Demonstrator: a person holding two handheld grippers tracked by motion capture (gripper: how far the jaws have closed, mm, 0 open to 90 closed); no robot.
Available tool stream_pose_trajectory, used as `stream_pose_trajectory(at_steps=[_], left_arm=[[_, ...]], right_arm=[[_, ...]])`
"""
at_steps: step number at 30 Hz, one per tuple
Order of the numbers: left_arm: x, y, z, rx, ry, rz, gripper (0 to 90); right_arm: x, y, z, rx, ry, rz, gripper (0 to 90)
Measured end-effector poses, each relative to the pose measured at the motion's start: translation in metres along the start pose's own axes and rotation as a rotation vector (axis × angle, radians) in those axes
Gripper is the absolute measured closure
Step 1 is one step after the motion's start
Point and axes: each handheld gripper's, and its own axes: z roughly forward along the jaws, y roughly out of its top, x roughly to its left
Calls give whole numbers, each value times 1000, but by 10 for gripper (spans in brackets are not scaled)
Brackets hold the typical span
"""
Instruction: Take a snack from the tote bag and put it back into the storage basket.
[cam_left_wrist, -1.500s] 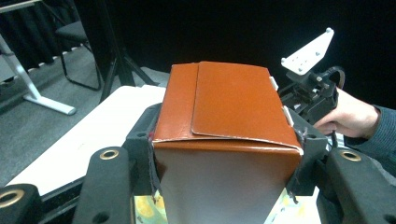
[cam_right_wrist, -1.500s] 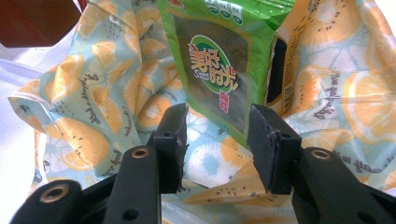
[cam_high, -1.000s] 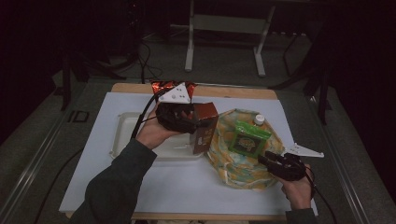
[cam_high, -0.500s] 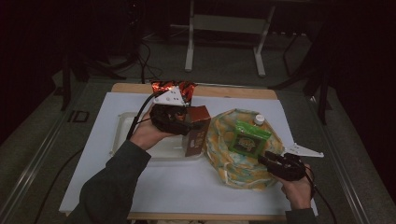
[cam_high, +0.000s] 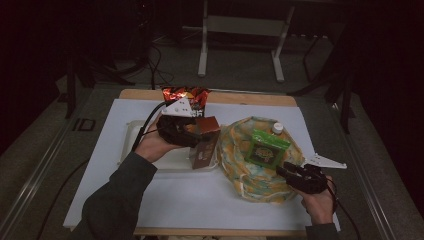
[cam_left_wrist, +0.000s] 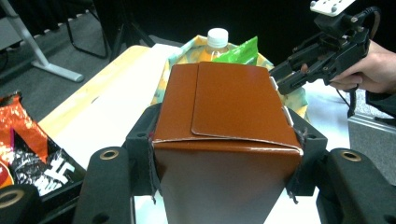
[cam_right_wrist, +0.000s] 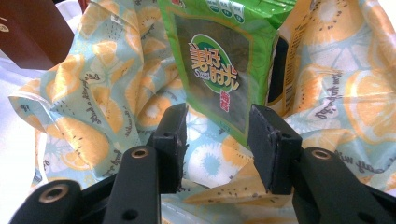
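Item: brown carton (cam_left_wrist: 224, 126). Held in the left claw (cam_high: 192, 132), jaws clamped on its two side walls, flap end toward the camera in the left gripper view. In the high view it hangs tilted over the near right corner of the white tray (cam_high: 131, 131), just beside the left edge of the fruit-print cloth bag (cam_high: 235, 150).

Item: fruit-print cloth bag. Lies open on the white sheet of the counter (cam_high: 110, 150). Contents on show: a green snack packet (cam_right_wrist: 219, 65) and a white-capped bottle (cam_left_wrist: 217, 38) behind it.

Item: right claw (cam_right_wrist: 217, 140). Jaws apart, pads either side of the packet's lower edge and not pressing on it; whether they brush the cloth beneath cannot be told. It sits at the bag's near right rim.

Item: red-and-black crisp bag (cam_high: 186, 95). At the far edge of the counter, untouched.

Step in hand, as judged: packing the bag, with the carton in transit from tray to mouth of bag.

Next move, as judged: carry the carton over the bag's left rim and lower it into the free space beside the packet, keeping it clear of the cloth edge, which looks liable to fold under. The right claw may need to hold the rim open.
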Motion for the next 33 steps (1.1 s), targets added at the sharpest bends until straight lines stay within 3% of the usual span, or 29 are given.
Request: stream_pose_trajectory(at_steps=[4, 15, 23, 33], left_arm=[[4, -6, -1, 13, 14, -13, 421], [6, -15, -1, 59, 40, 4, 421], [12, -24, -8, 30, 50, -21, 421], [19, -31, -17, 43, 88, -28, 421]], right_arm=[[0, 0, 0, 0, 1, -2, 573], [0, 0, -1, -2, 0, -2, 572], [0, 1, -1, -3, 1, 0, 572], [0, 0, 0, 0, 1, 0, 571]])
